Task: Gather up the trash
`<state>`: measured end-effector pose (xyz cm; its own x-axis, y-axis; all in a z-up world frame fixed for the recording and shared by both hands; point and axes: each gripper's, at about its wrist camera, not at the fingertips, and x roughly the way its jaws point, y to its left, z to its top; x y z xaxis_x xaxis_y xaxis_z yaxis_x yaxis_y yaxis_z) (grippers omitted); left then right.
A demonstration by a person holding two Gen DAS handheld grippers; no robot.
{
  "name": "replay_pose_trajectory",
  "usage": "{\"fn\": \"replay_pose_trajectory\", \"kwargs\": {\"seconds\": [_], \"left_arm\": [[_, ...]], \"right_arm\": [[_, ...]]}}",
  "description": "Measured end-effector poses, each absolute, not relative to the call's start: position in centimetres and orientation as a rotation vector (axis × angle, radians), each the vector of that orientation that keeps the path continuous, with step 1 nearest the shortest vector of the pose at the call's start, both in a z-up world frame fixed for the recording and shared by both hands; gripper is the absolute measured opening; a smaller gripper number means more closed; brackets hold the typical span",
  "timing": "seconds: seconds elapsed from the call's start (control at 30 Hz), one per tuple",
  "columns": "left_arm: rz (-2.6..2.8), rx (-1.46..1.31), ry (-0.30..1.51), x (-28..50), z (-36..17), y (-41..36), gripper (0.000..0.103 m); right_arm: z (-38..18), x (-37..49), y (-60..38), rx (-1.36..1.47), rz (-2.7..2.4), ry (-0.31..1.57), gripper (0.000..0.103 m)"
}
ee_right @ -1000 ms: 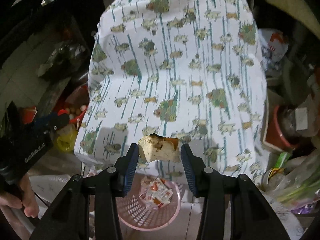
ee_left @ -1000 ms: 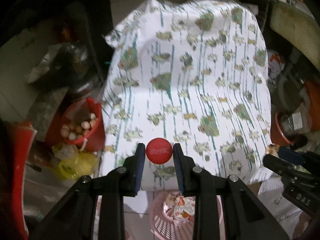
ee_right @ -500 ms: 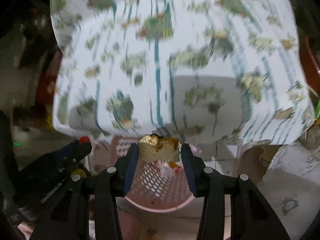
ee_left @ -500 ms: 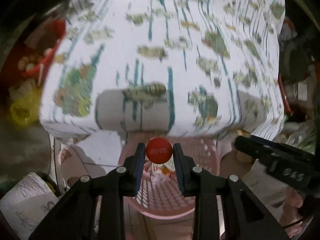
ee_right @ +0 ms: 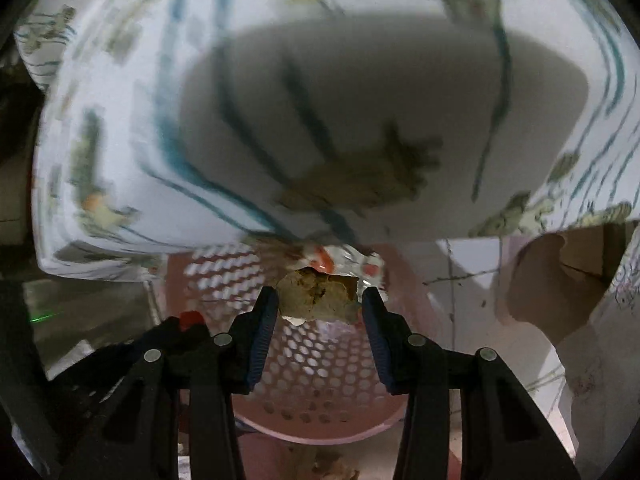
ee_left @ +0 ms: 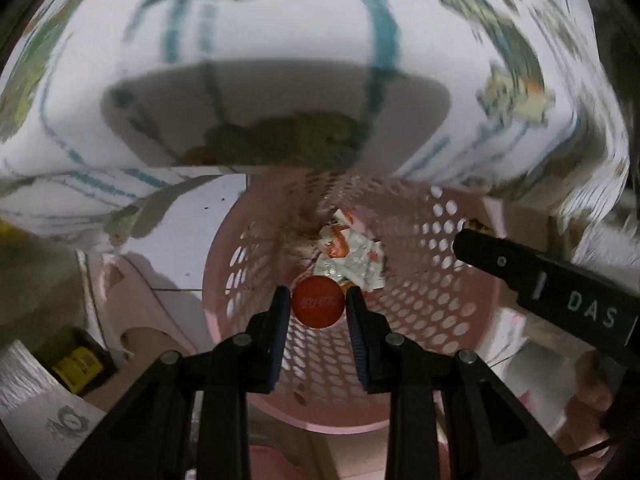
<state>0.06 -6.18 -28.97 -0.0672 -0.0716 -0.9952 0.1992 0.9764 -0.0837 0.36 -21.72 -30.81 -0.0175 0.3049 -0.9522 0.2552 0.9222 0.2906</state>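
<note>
A: Red bottle cap (ee_left: 318,306) pinched between the jaws of the left hand-held gripper (ee_left: 319,309), right over the mouth of the pink perforated basket (ee_left: 440,312).

B: And on the other side, a torn, crusty beige scrap (ee_right: 318,295) clamped in the right hand-held gripper (ee_right: 319,300), also above the same basket (ee_right: 320,368).

A: Already something at the bottom: crumpled white and red wrappers (ee_left: 348,254). So partly done, apparently.

B: Two pieces carried, neither let go yet. Probably only the release left for these: jaws open, drop straight in.

A: Any more trash left on the tabletop?

B: Cannot tell. Only the near hanging edge of the patterned cloth (ee_right: 224,92) visible, blurred, nothing of the top itself.

A: Same from the left: white cloth (ee_left: 280,24) with teal stripes and greenish motifs draped over the tabletop edge, just behind the basket.

B: Right hand-held gripper visible in the left view too (ee_left: 460,236), reaching in at the basket's rim.

A: Below, pale tiled floor (ee_left: 192,240). Printed paper or bags (ee_left: 44,412) at the lower left, a small yellow and black item (ee_left: 76,360) beside them.

B: Torn brown cardboard (ee_right: 560,280) to the right. Cramped, dim, cluttered corner overall.
</note>
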Motion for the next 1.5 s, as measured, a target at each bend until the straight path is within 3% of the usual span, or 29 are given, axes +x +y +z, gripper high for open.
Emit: {"fn": "replay_pose_trajectory", "kwargs": {"seconds": [0.5, 0.57, 0.6, 0.63, 0.77, 1.13, 1.5], "left_arm": [[-0.206, 0.289, 1.664, -1.9, -32.4, -7.2, 0.028], [-0.191, 0.281, 1.666, -1.9, -32.5, -6.9, 0.045], [-0.169, 0.272, 1.665, -1.8, -32.5, -6.6, 0.062], [-0.153, 0.269, 1.658, -1.7, -32.3, -6.4, 0.071], [-0.149, 0.266, 1.659, -1.6, -32.0, -6.4, 0.071], [-0.112, 0.242, 1.633, -1.3, -30.4, -6.1, 0.071], [-0.085, 0.238, 1.381, -1.1, -17.9, -4.8, 0.072]], "right_arm": [[-32.9, -0.1, -22.2, 0.402, 0.056, 1.642, 0.046], [-33.0, -0.1, -22.4, 0.417, 0.053, 1.645, 0.046], [-33.0, -0.1, -22.5, 0.421, 0.05, 1.646, 0.046], [-33.0, -0.1, -22.7, 0.426, 0.046, 1.647, 0.046], [-33.4, 0.0, -23.1, 0.457, 0.027, 1.663, 0.053], [-32.0, -0.1, -23.4, 0.445, -0.013, 1.628, 0.055], [-19.0, -1.0, -20.7, 0.174, 0.068, 1.373, 0.055]]}}
